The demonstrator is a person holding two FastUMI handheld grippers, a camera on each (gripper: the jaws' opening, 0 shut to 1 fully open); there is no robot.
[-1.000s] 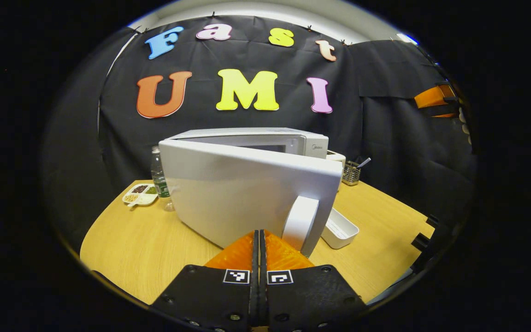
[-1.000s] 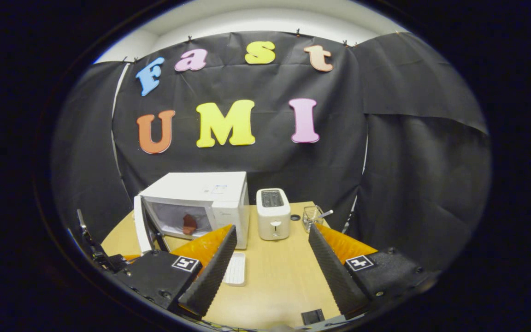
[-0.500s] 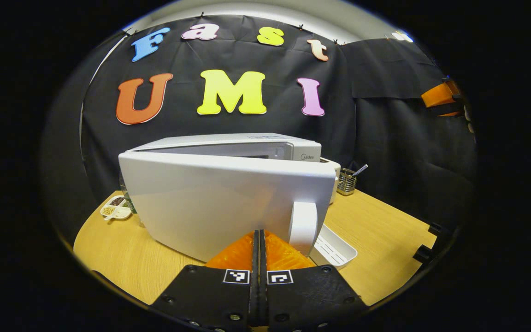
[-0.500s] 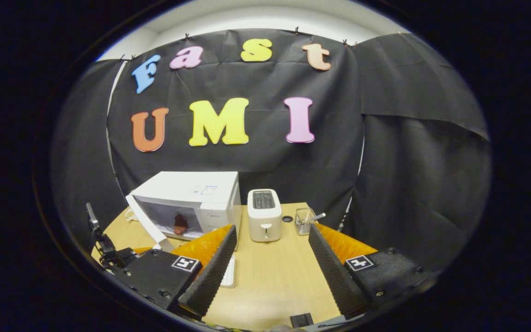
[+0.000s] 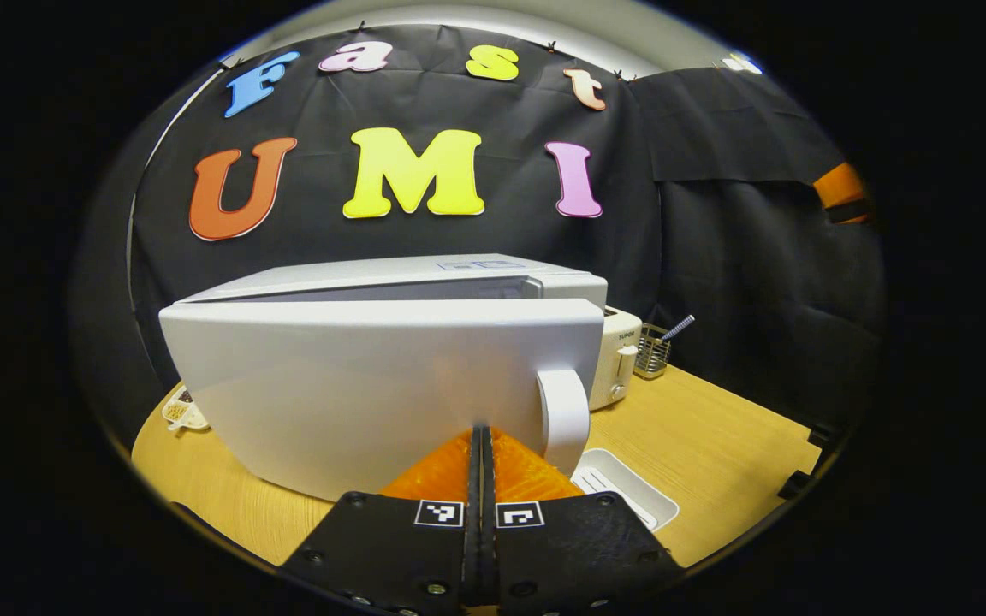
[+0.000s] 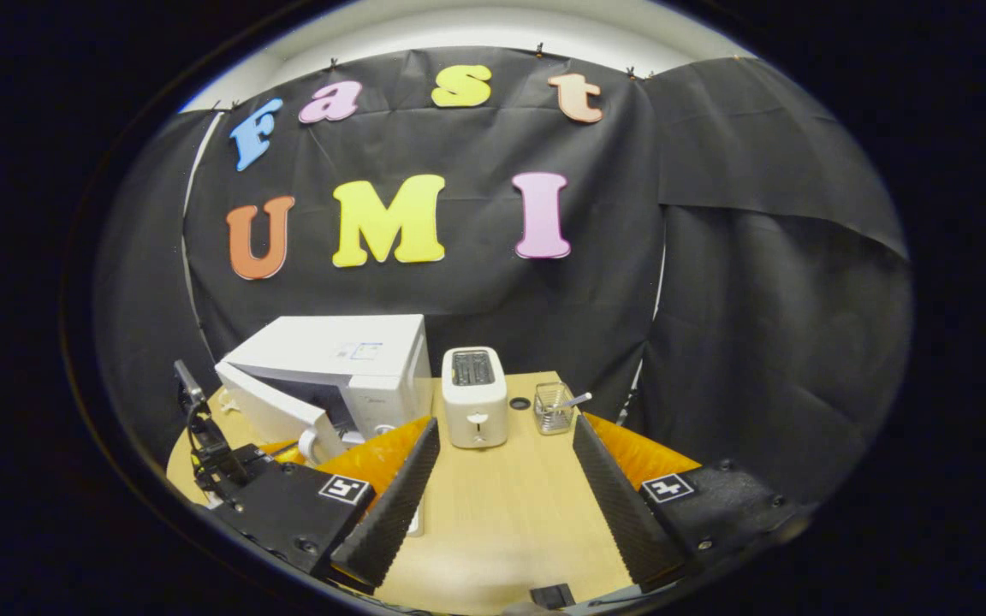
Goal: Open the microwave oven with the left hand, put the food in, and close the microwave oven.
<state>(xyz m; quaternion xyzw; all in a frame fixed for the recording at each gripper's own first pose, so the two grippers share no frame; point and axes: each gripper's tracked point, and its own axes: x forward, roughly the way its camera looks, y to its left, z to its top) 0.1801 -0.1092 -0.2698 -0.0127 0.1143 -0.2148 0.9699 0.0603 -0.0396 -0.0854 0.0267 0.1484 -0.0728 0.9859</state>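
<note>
We press left gripper (image 5: pixel 482 445), fingers together, holding nothing, against door (image 5: pixel 373 385) dead ahead, door ajar on microwave (image 6: pixel 335 355); right gripper (image 6: pixel 500 479) gapes wide, well apart.

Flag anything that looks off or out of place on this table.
Nothing is spilled or damaged. The microwave door stands partly ajar, with the shut left gripper at its face beside the handle. The toaster stands upright.
</note>
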